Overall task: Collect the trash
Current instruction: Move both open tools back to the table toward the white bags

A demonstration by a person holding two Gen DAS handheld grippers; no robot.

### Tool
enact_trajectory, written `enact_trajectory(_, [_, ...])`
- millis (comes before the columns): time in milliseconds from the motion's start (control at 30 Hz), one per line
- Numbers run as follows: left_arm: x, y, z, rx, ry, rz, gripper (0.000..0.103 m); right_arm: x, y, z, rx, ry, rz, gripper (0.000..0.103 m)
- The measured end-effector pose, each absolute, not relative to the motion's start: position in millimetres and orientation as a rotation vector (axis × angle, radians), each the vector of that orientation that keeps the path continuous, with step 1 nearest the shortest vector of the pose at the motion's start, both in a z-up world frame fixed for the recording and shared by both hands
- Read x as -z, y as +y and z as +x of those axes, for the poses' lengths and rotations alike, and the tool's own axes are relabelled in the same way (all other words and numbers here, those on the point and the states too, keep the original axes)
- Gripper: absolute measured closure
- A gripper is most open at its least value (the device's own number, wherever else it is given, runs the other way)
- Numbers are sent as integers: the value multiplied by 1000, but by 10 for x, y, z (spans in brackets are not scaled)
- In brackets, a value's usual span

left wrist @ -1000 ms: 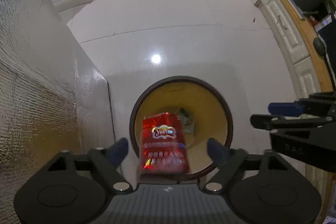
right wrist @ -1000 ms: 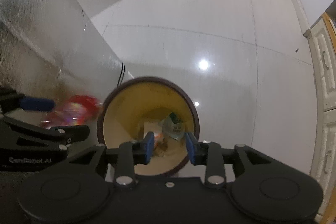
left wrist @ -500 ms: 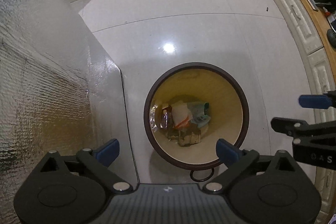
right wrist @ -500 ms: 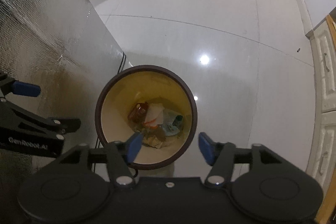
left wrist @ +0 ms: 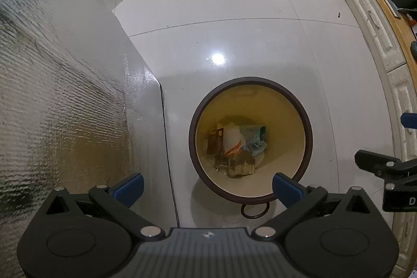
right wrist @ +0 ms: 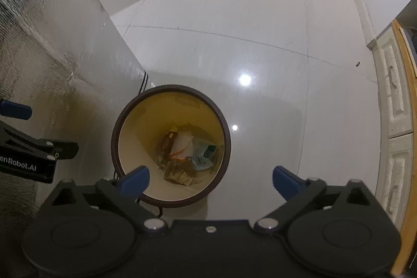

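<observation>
At the far left stands a foil-covered panel [left wrist: 60, 106], its crinkled silver face running down to the glossy white tiled floor [left wrist: 234, 17], with a thin dark cable [left wrist: 166, 147] trailing along its lower edge. The left gripper [left wrist: 207, 188] points straight down, its blue-padded fingers [left wrist: 129, 186] spreading apart to their widest with nothing between them. Below and ahead of it sits the round trash bin [left wrist: 307, 137], dark brown at the rim and yellow inside, and the collected trash [left wrist: 235, 145] lies in a heap at the bottom: a brown wrapper, a white sheet with an orange streak, a pale blue-green packet and some crumpled tan scraps. That heap is well apart from the fingers, far down inside the bin, and lines up between them in the left wrist view. A dark ring [left wrist: 254, 210] lies on the floor just beside the bin's near edge. The right gripper [right wrist: 211, 180] hangs to the right of the left one, its fingers [right wrist: 285, 183] also opening wide and holding nothing; in its own view the bin [right wrist: 116, 137] and the trash [right wrist: 187, 153] sit below the left finger and the gap. White cabinet doors [right wrist: 396, 100] under a wooden edge line the far right.
</observation>
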State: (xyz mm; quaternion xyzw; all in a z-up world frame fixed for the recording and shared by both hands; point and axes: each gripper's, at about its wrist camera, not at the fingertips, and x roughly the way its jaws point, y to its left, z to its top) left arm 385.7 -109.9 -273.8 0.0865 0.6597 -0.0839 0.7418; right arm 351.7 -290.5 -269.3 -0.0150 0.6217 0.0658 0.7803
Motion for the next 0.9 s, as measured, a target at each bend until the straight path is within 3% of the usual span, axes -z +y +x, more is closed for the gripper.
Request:
enact_trajectory(400, [2363,-1076,3686,179,1371,185,0,2352,-3042,3361,-117,1272,-16,0])
enact_trajectory(900, [1564,-1214,3347,198,1159,164,0,1575,-3278,2984,-85,1052,-18,0])
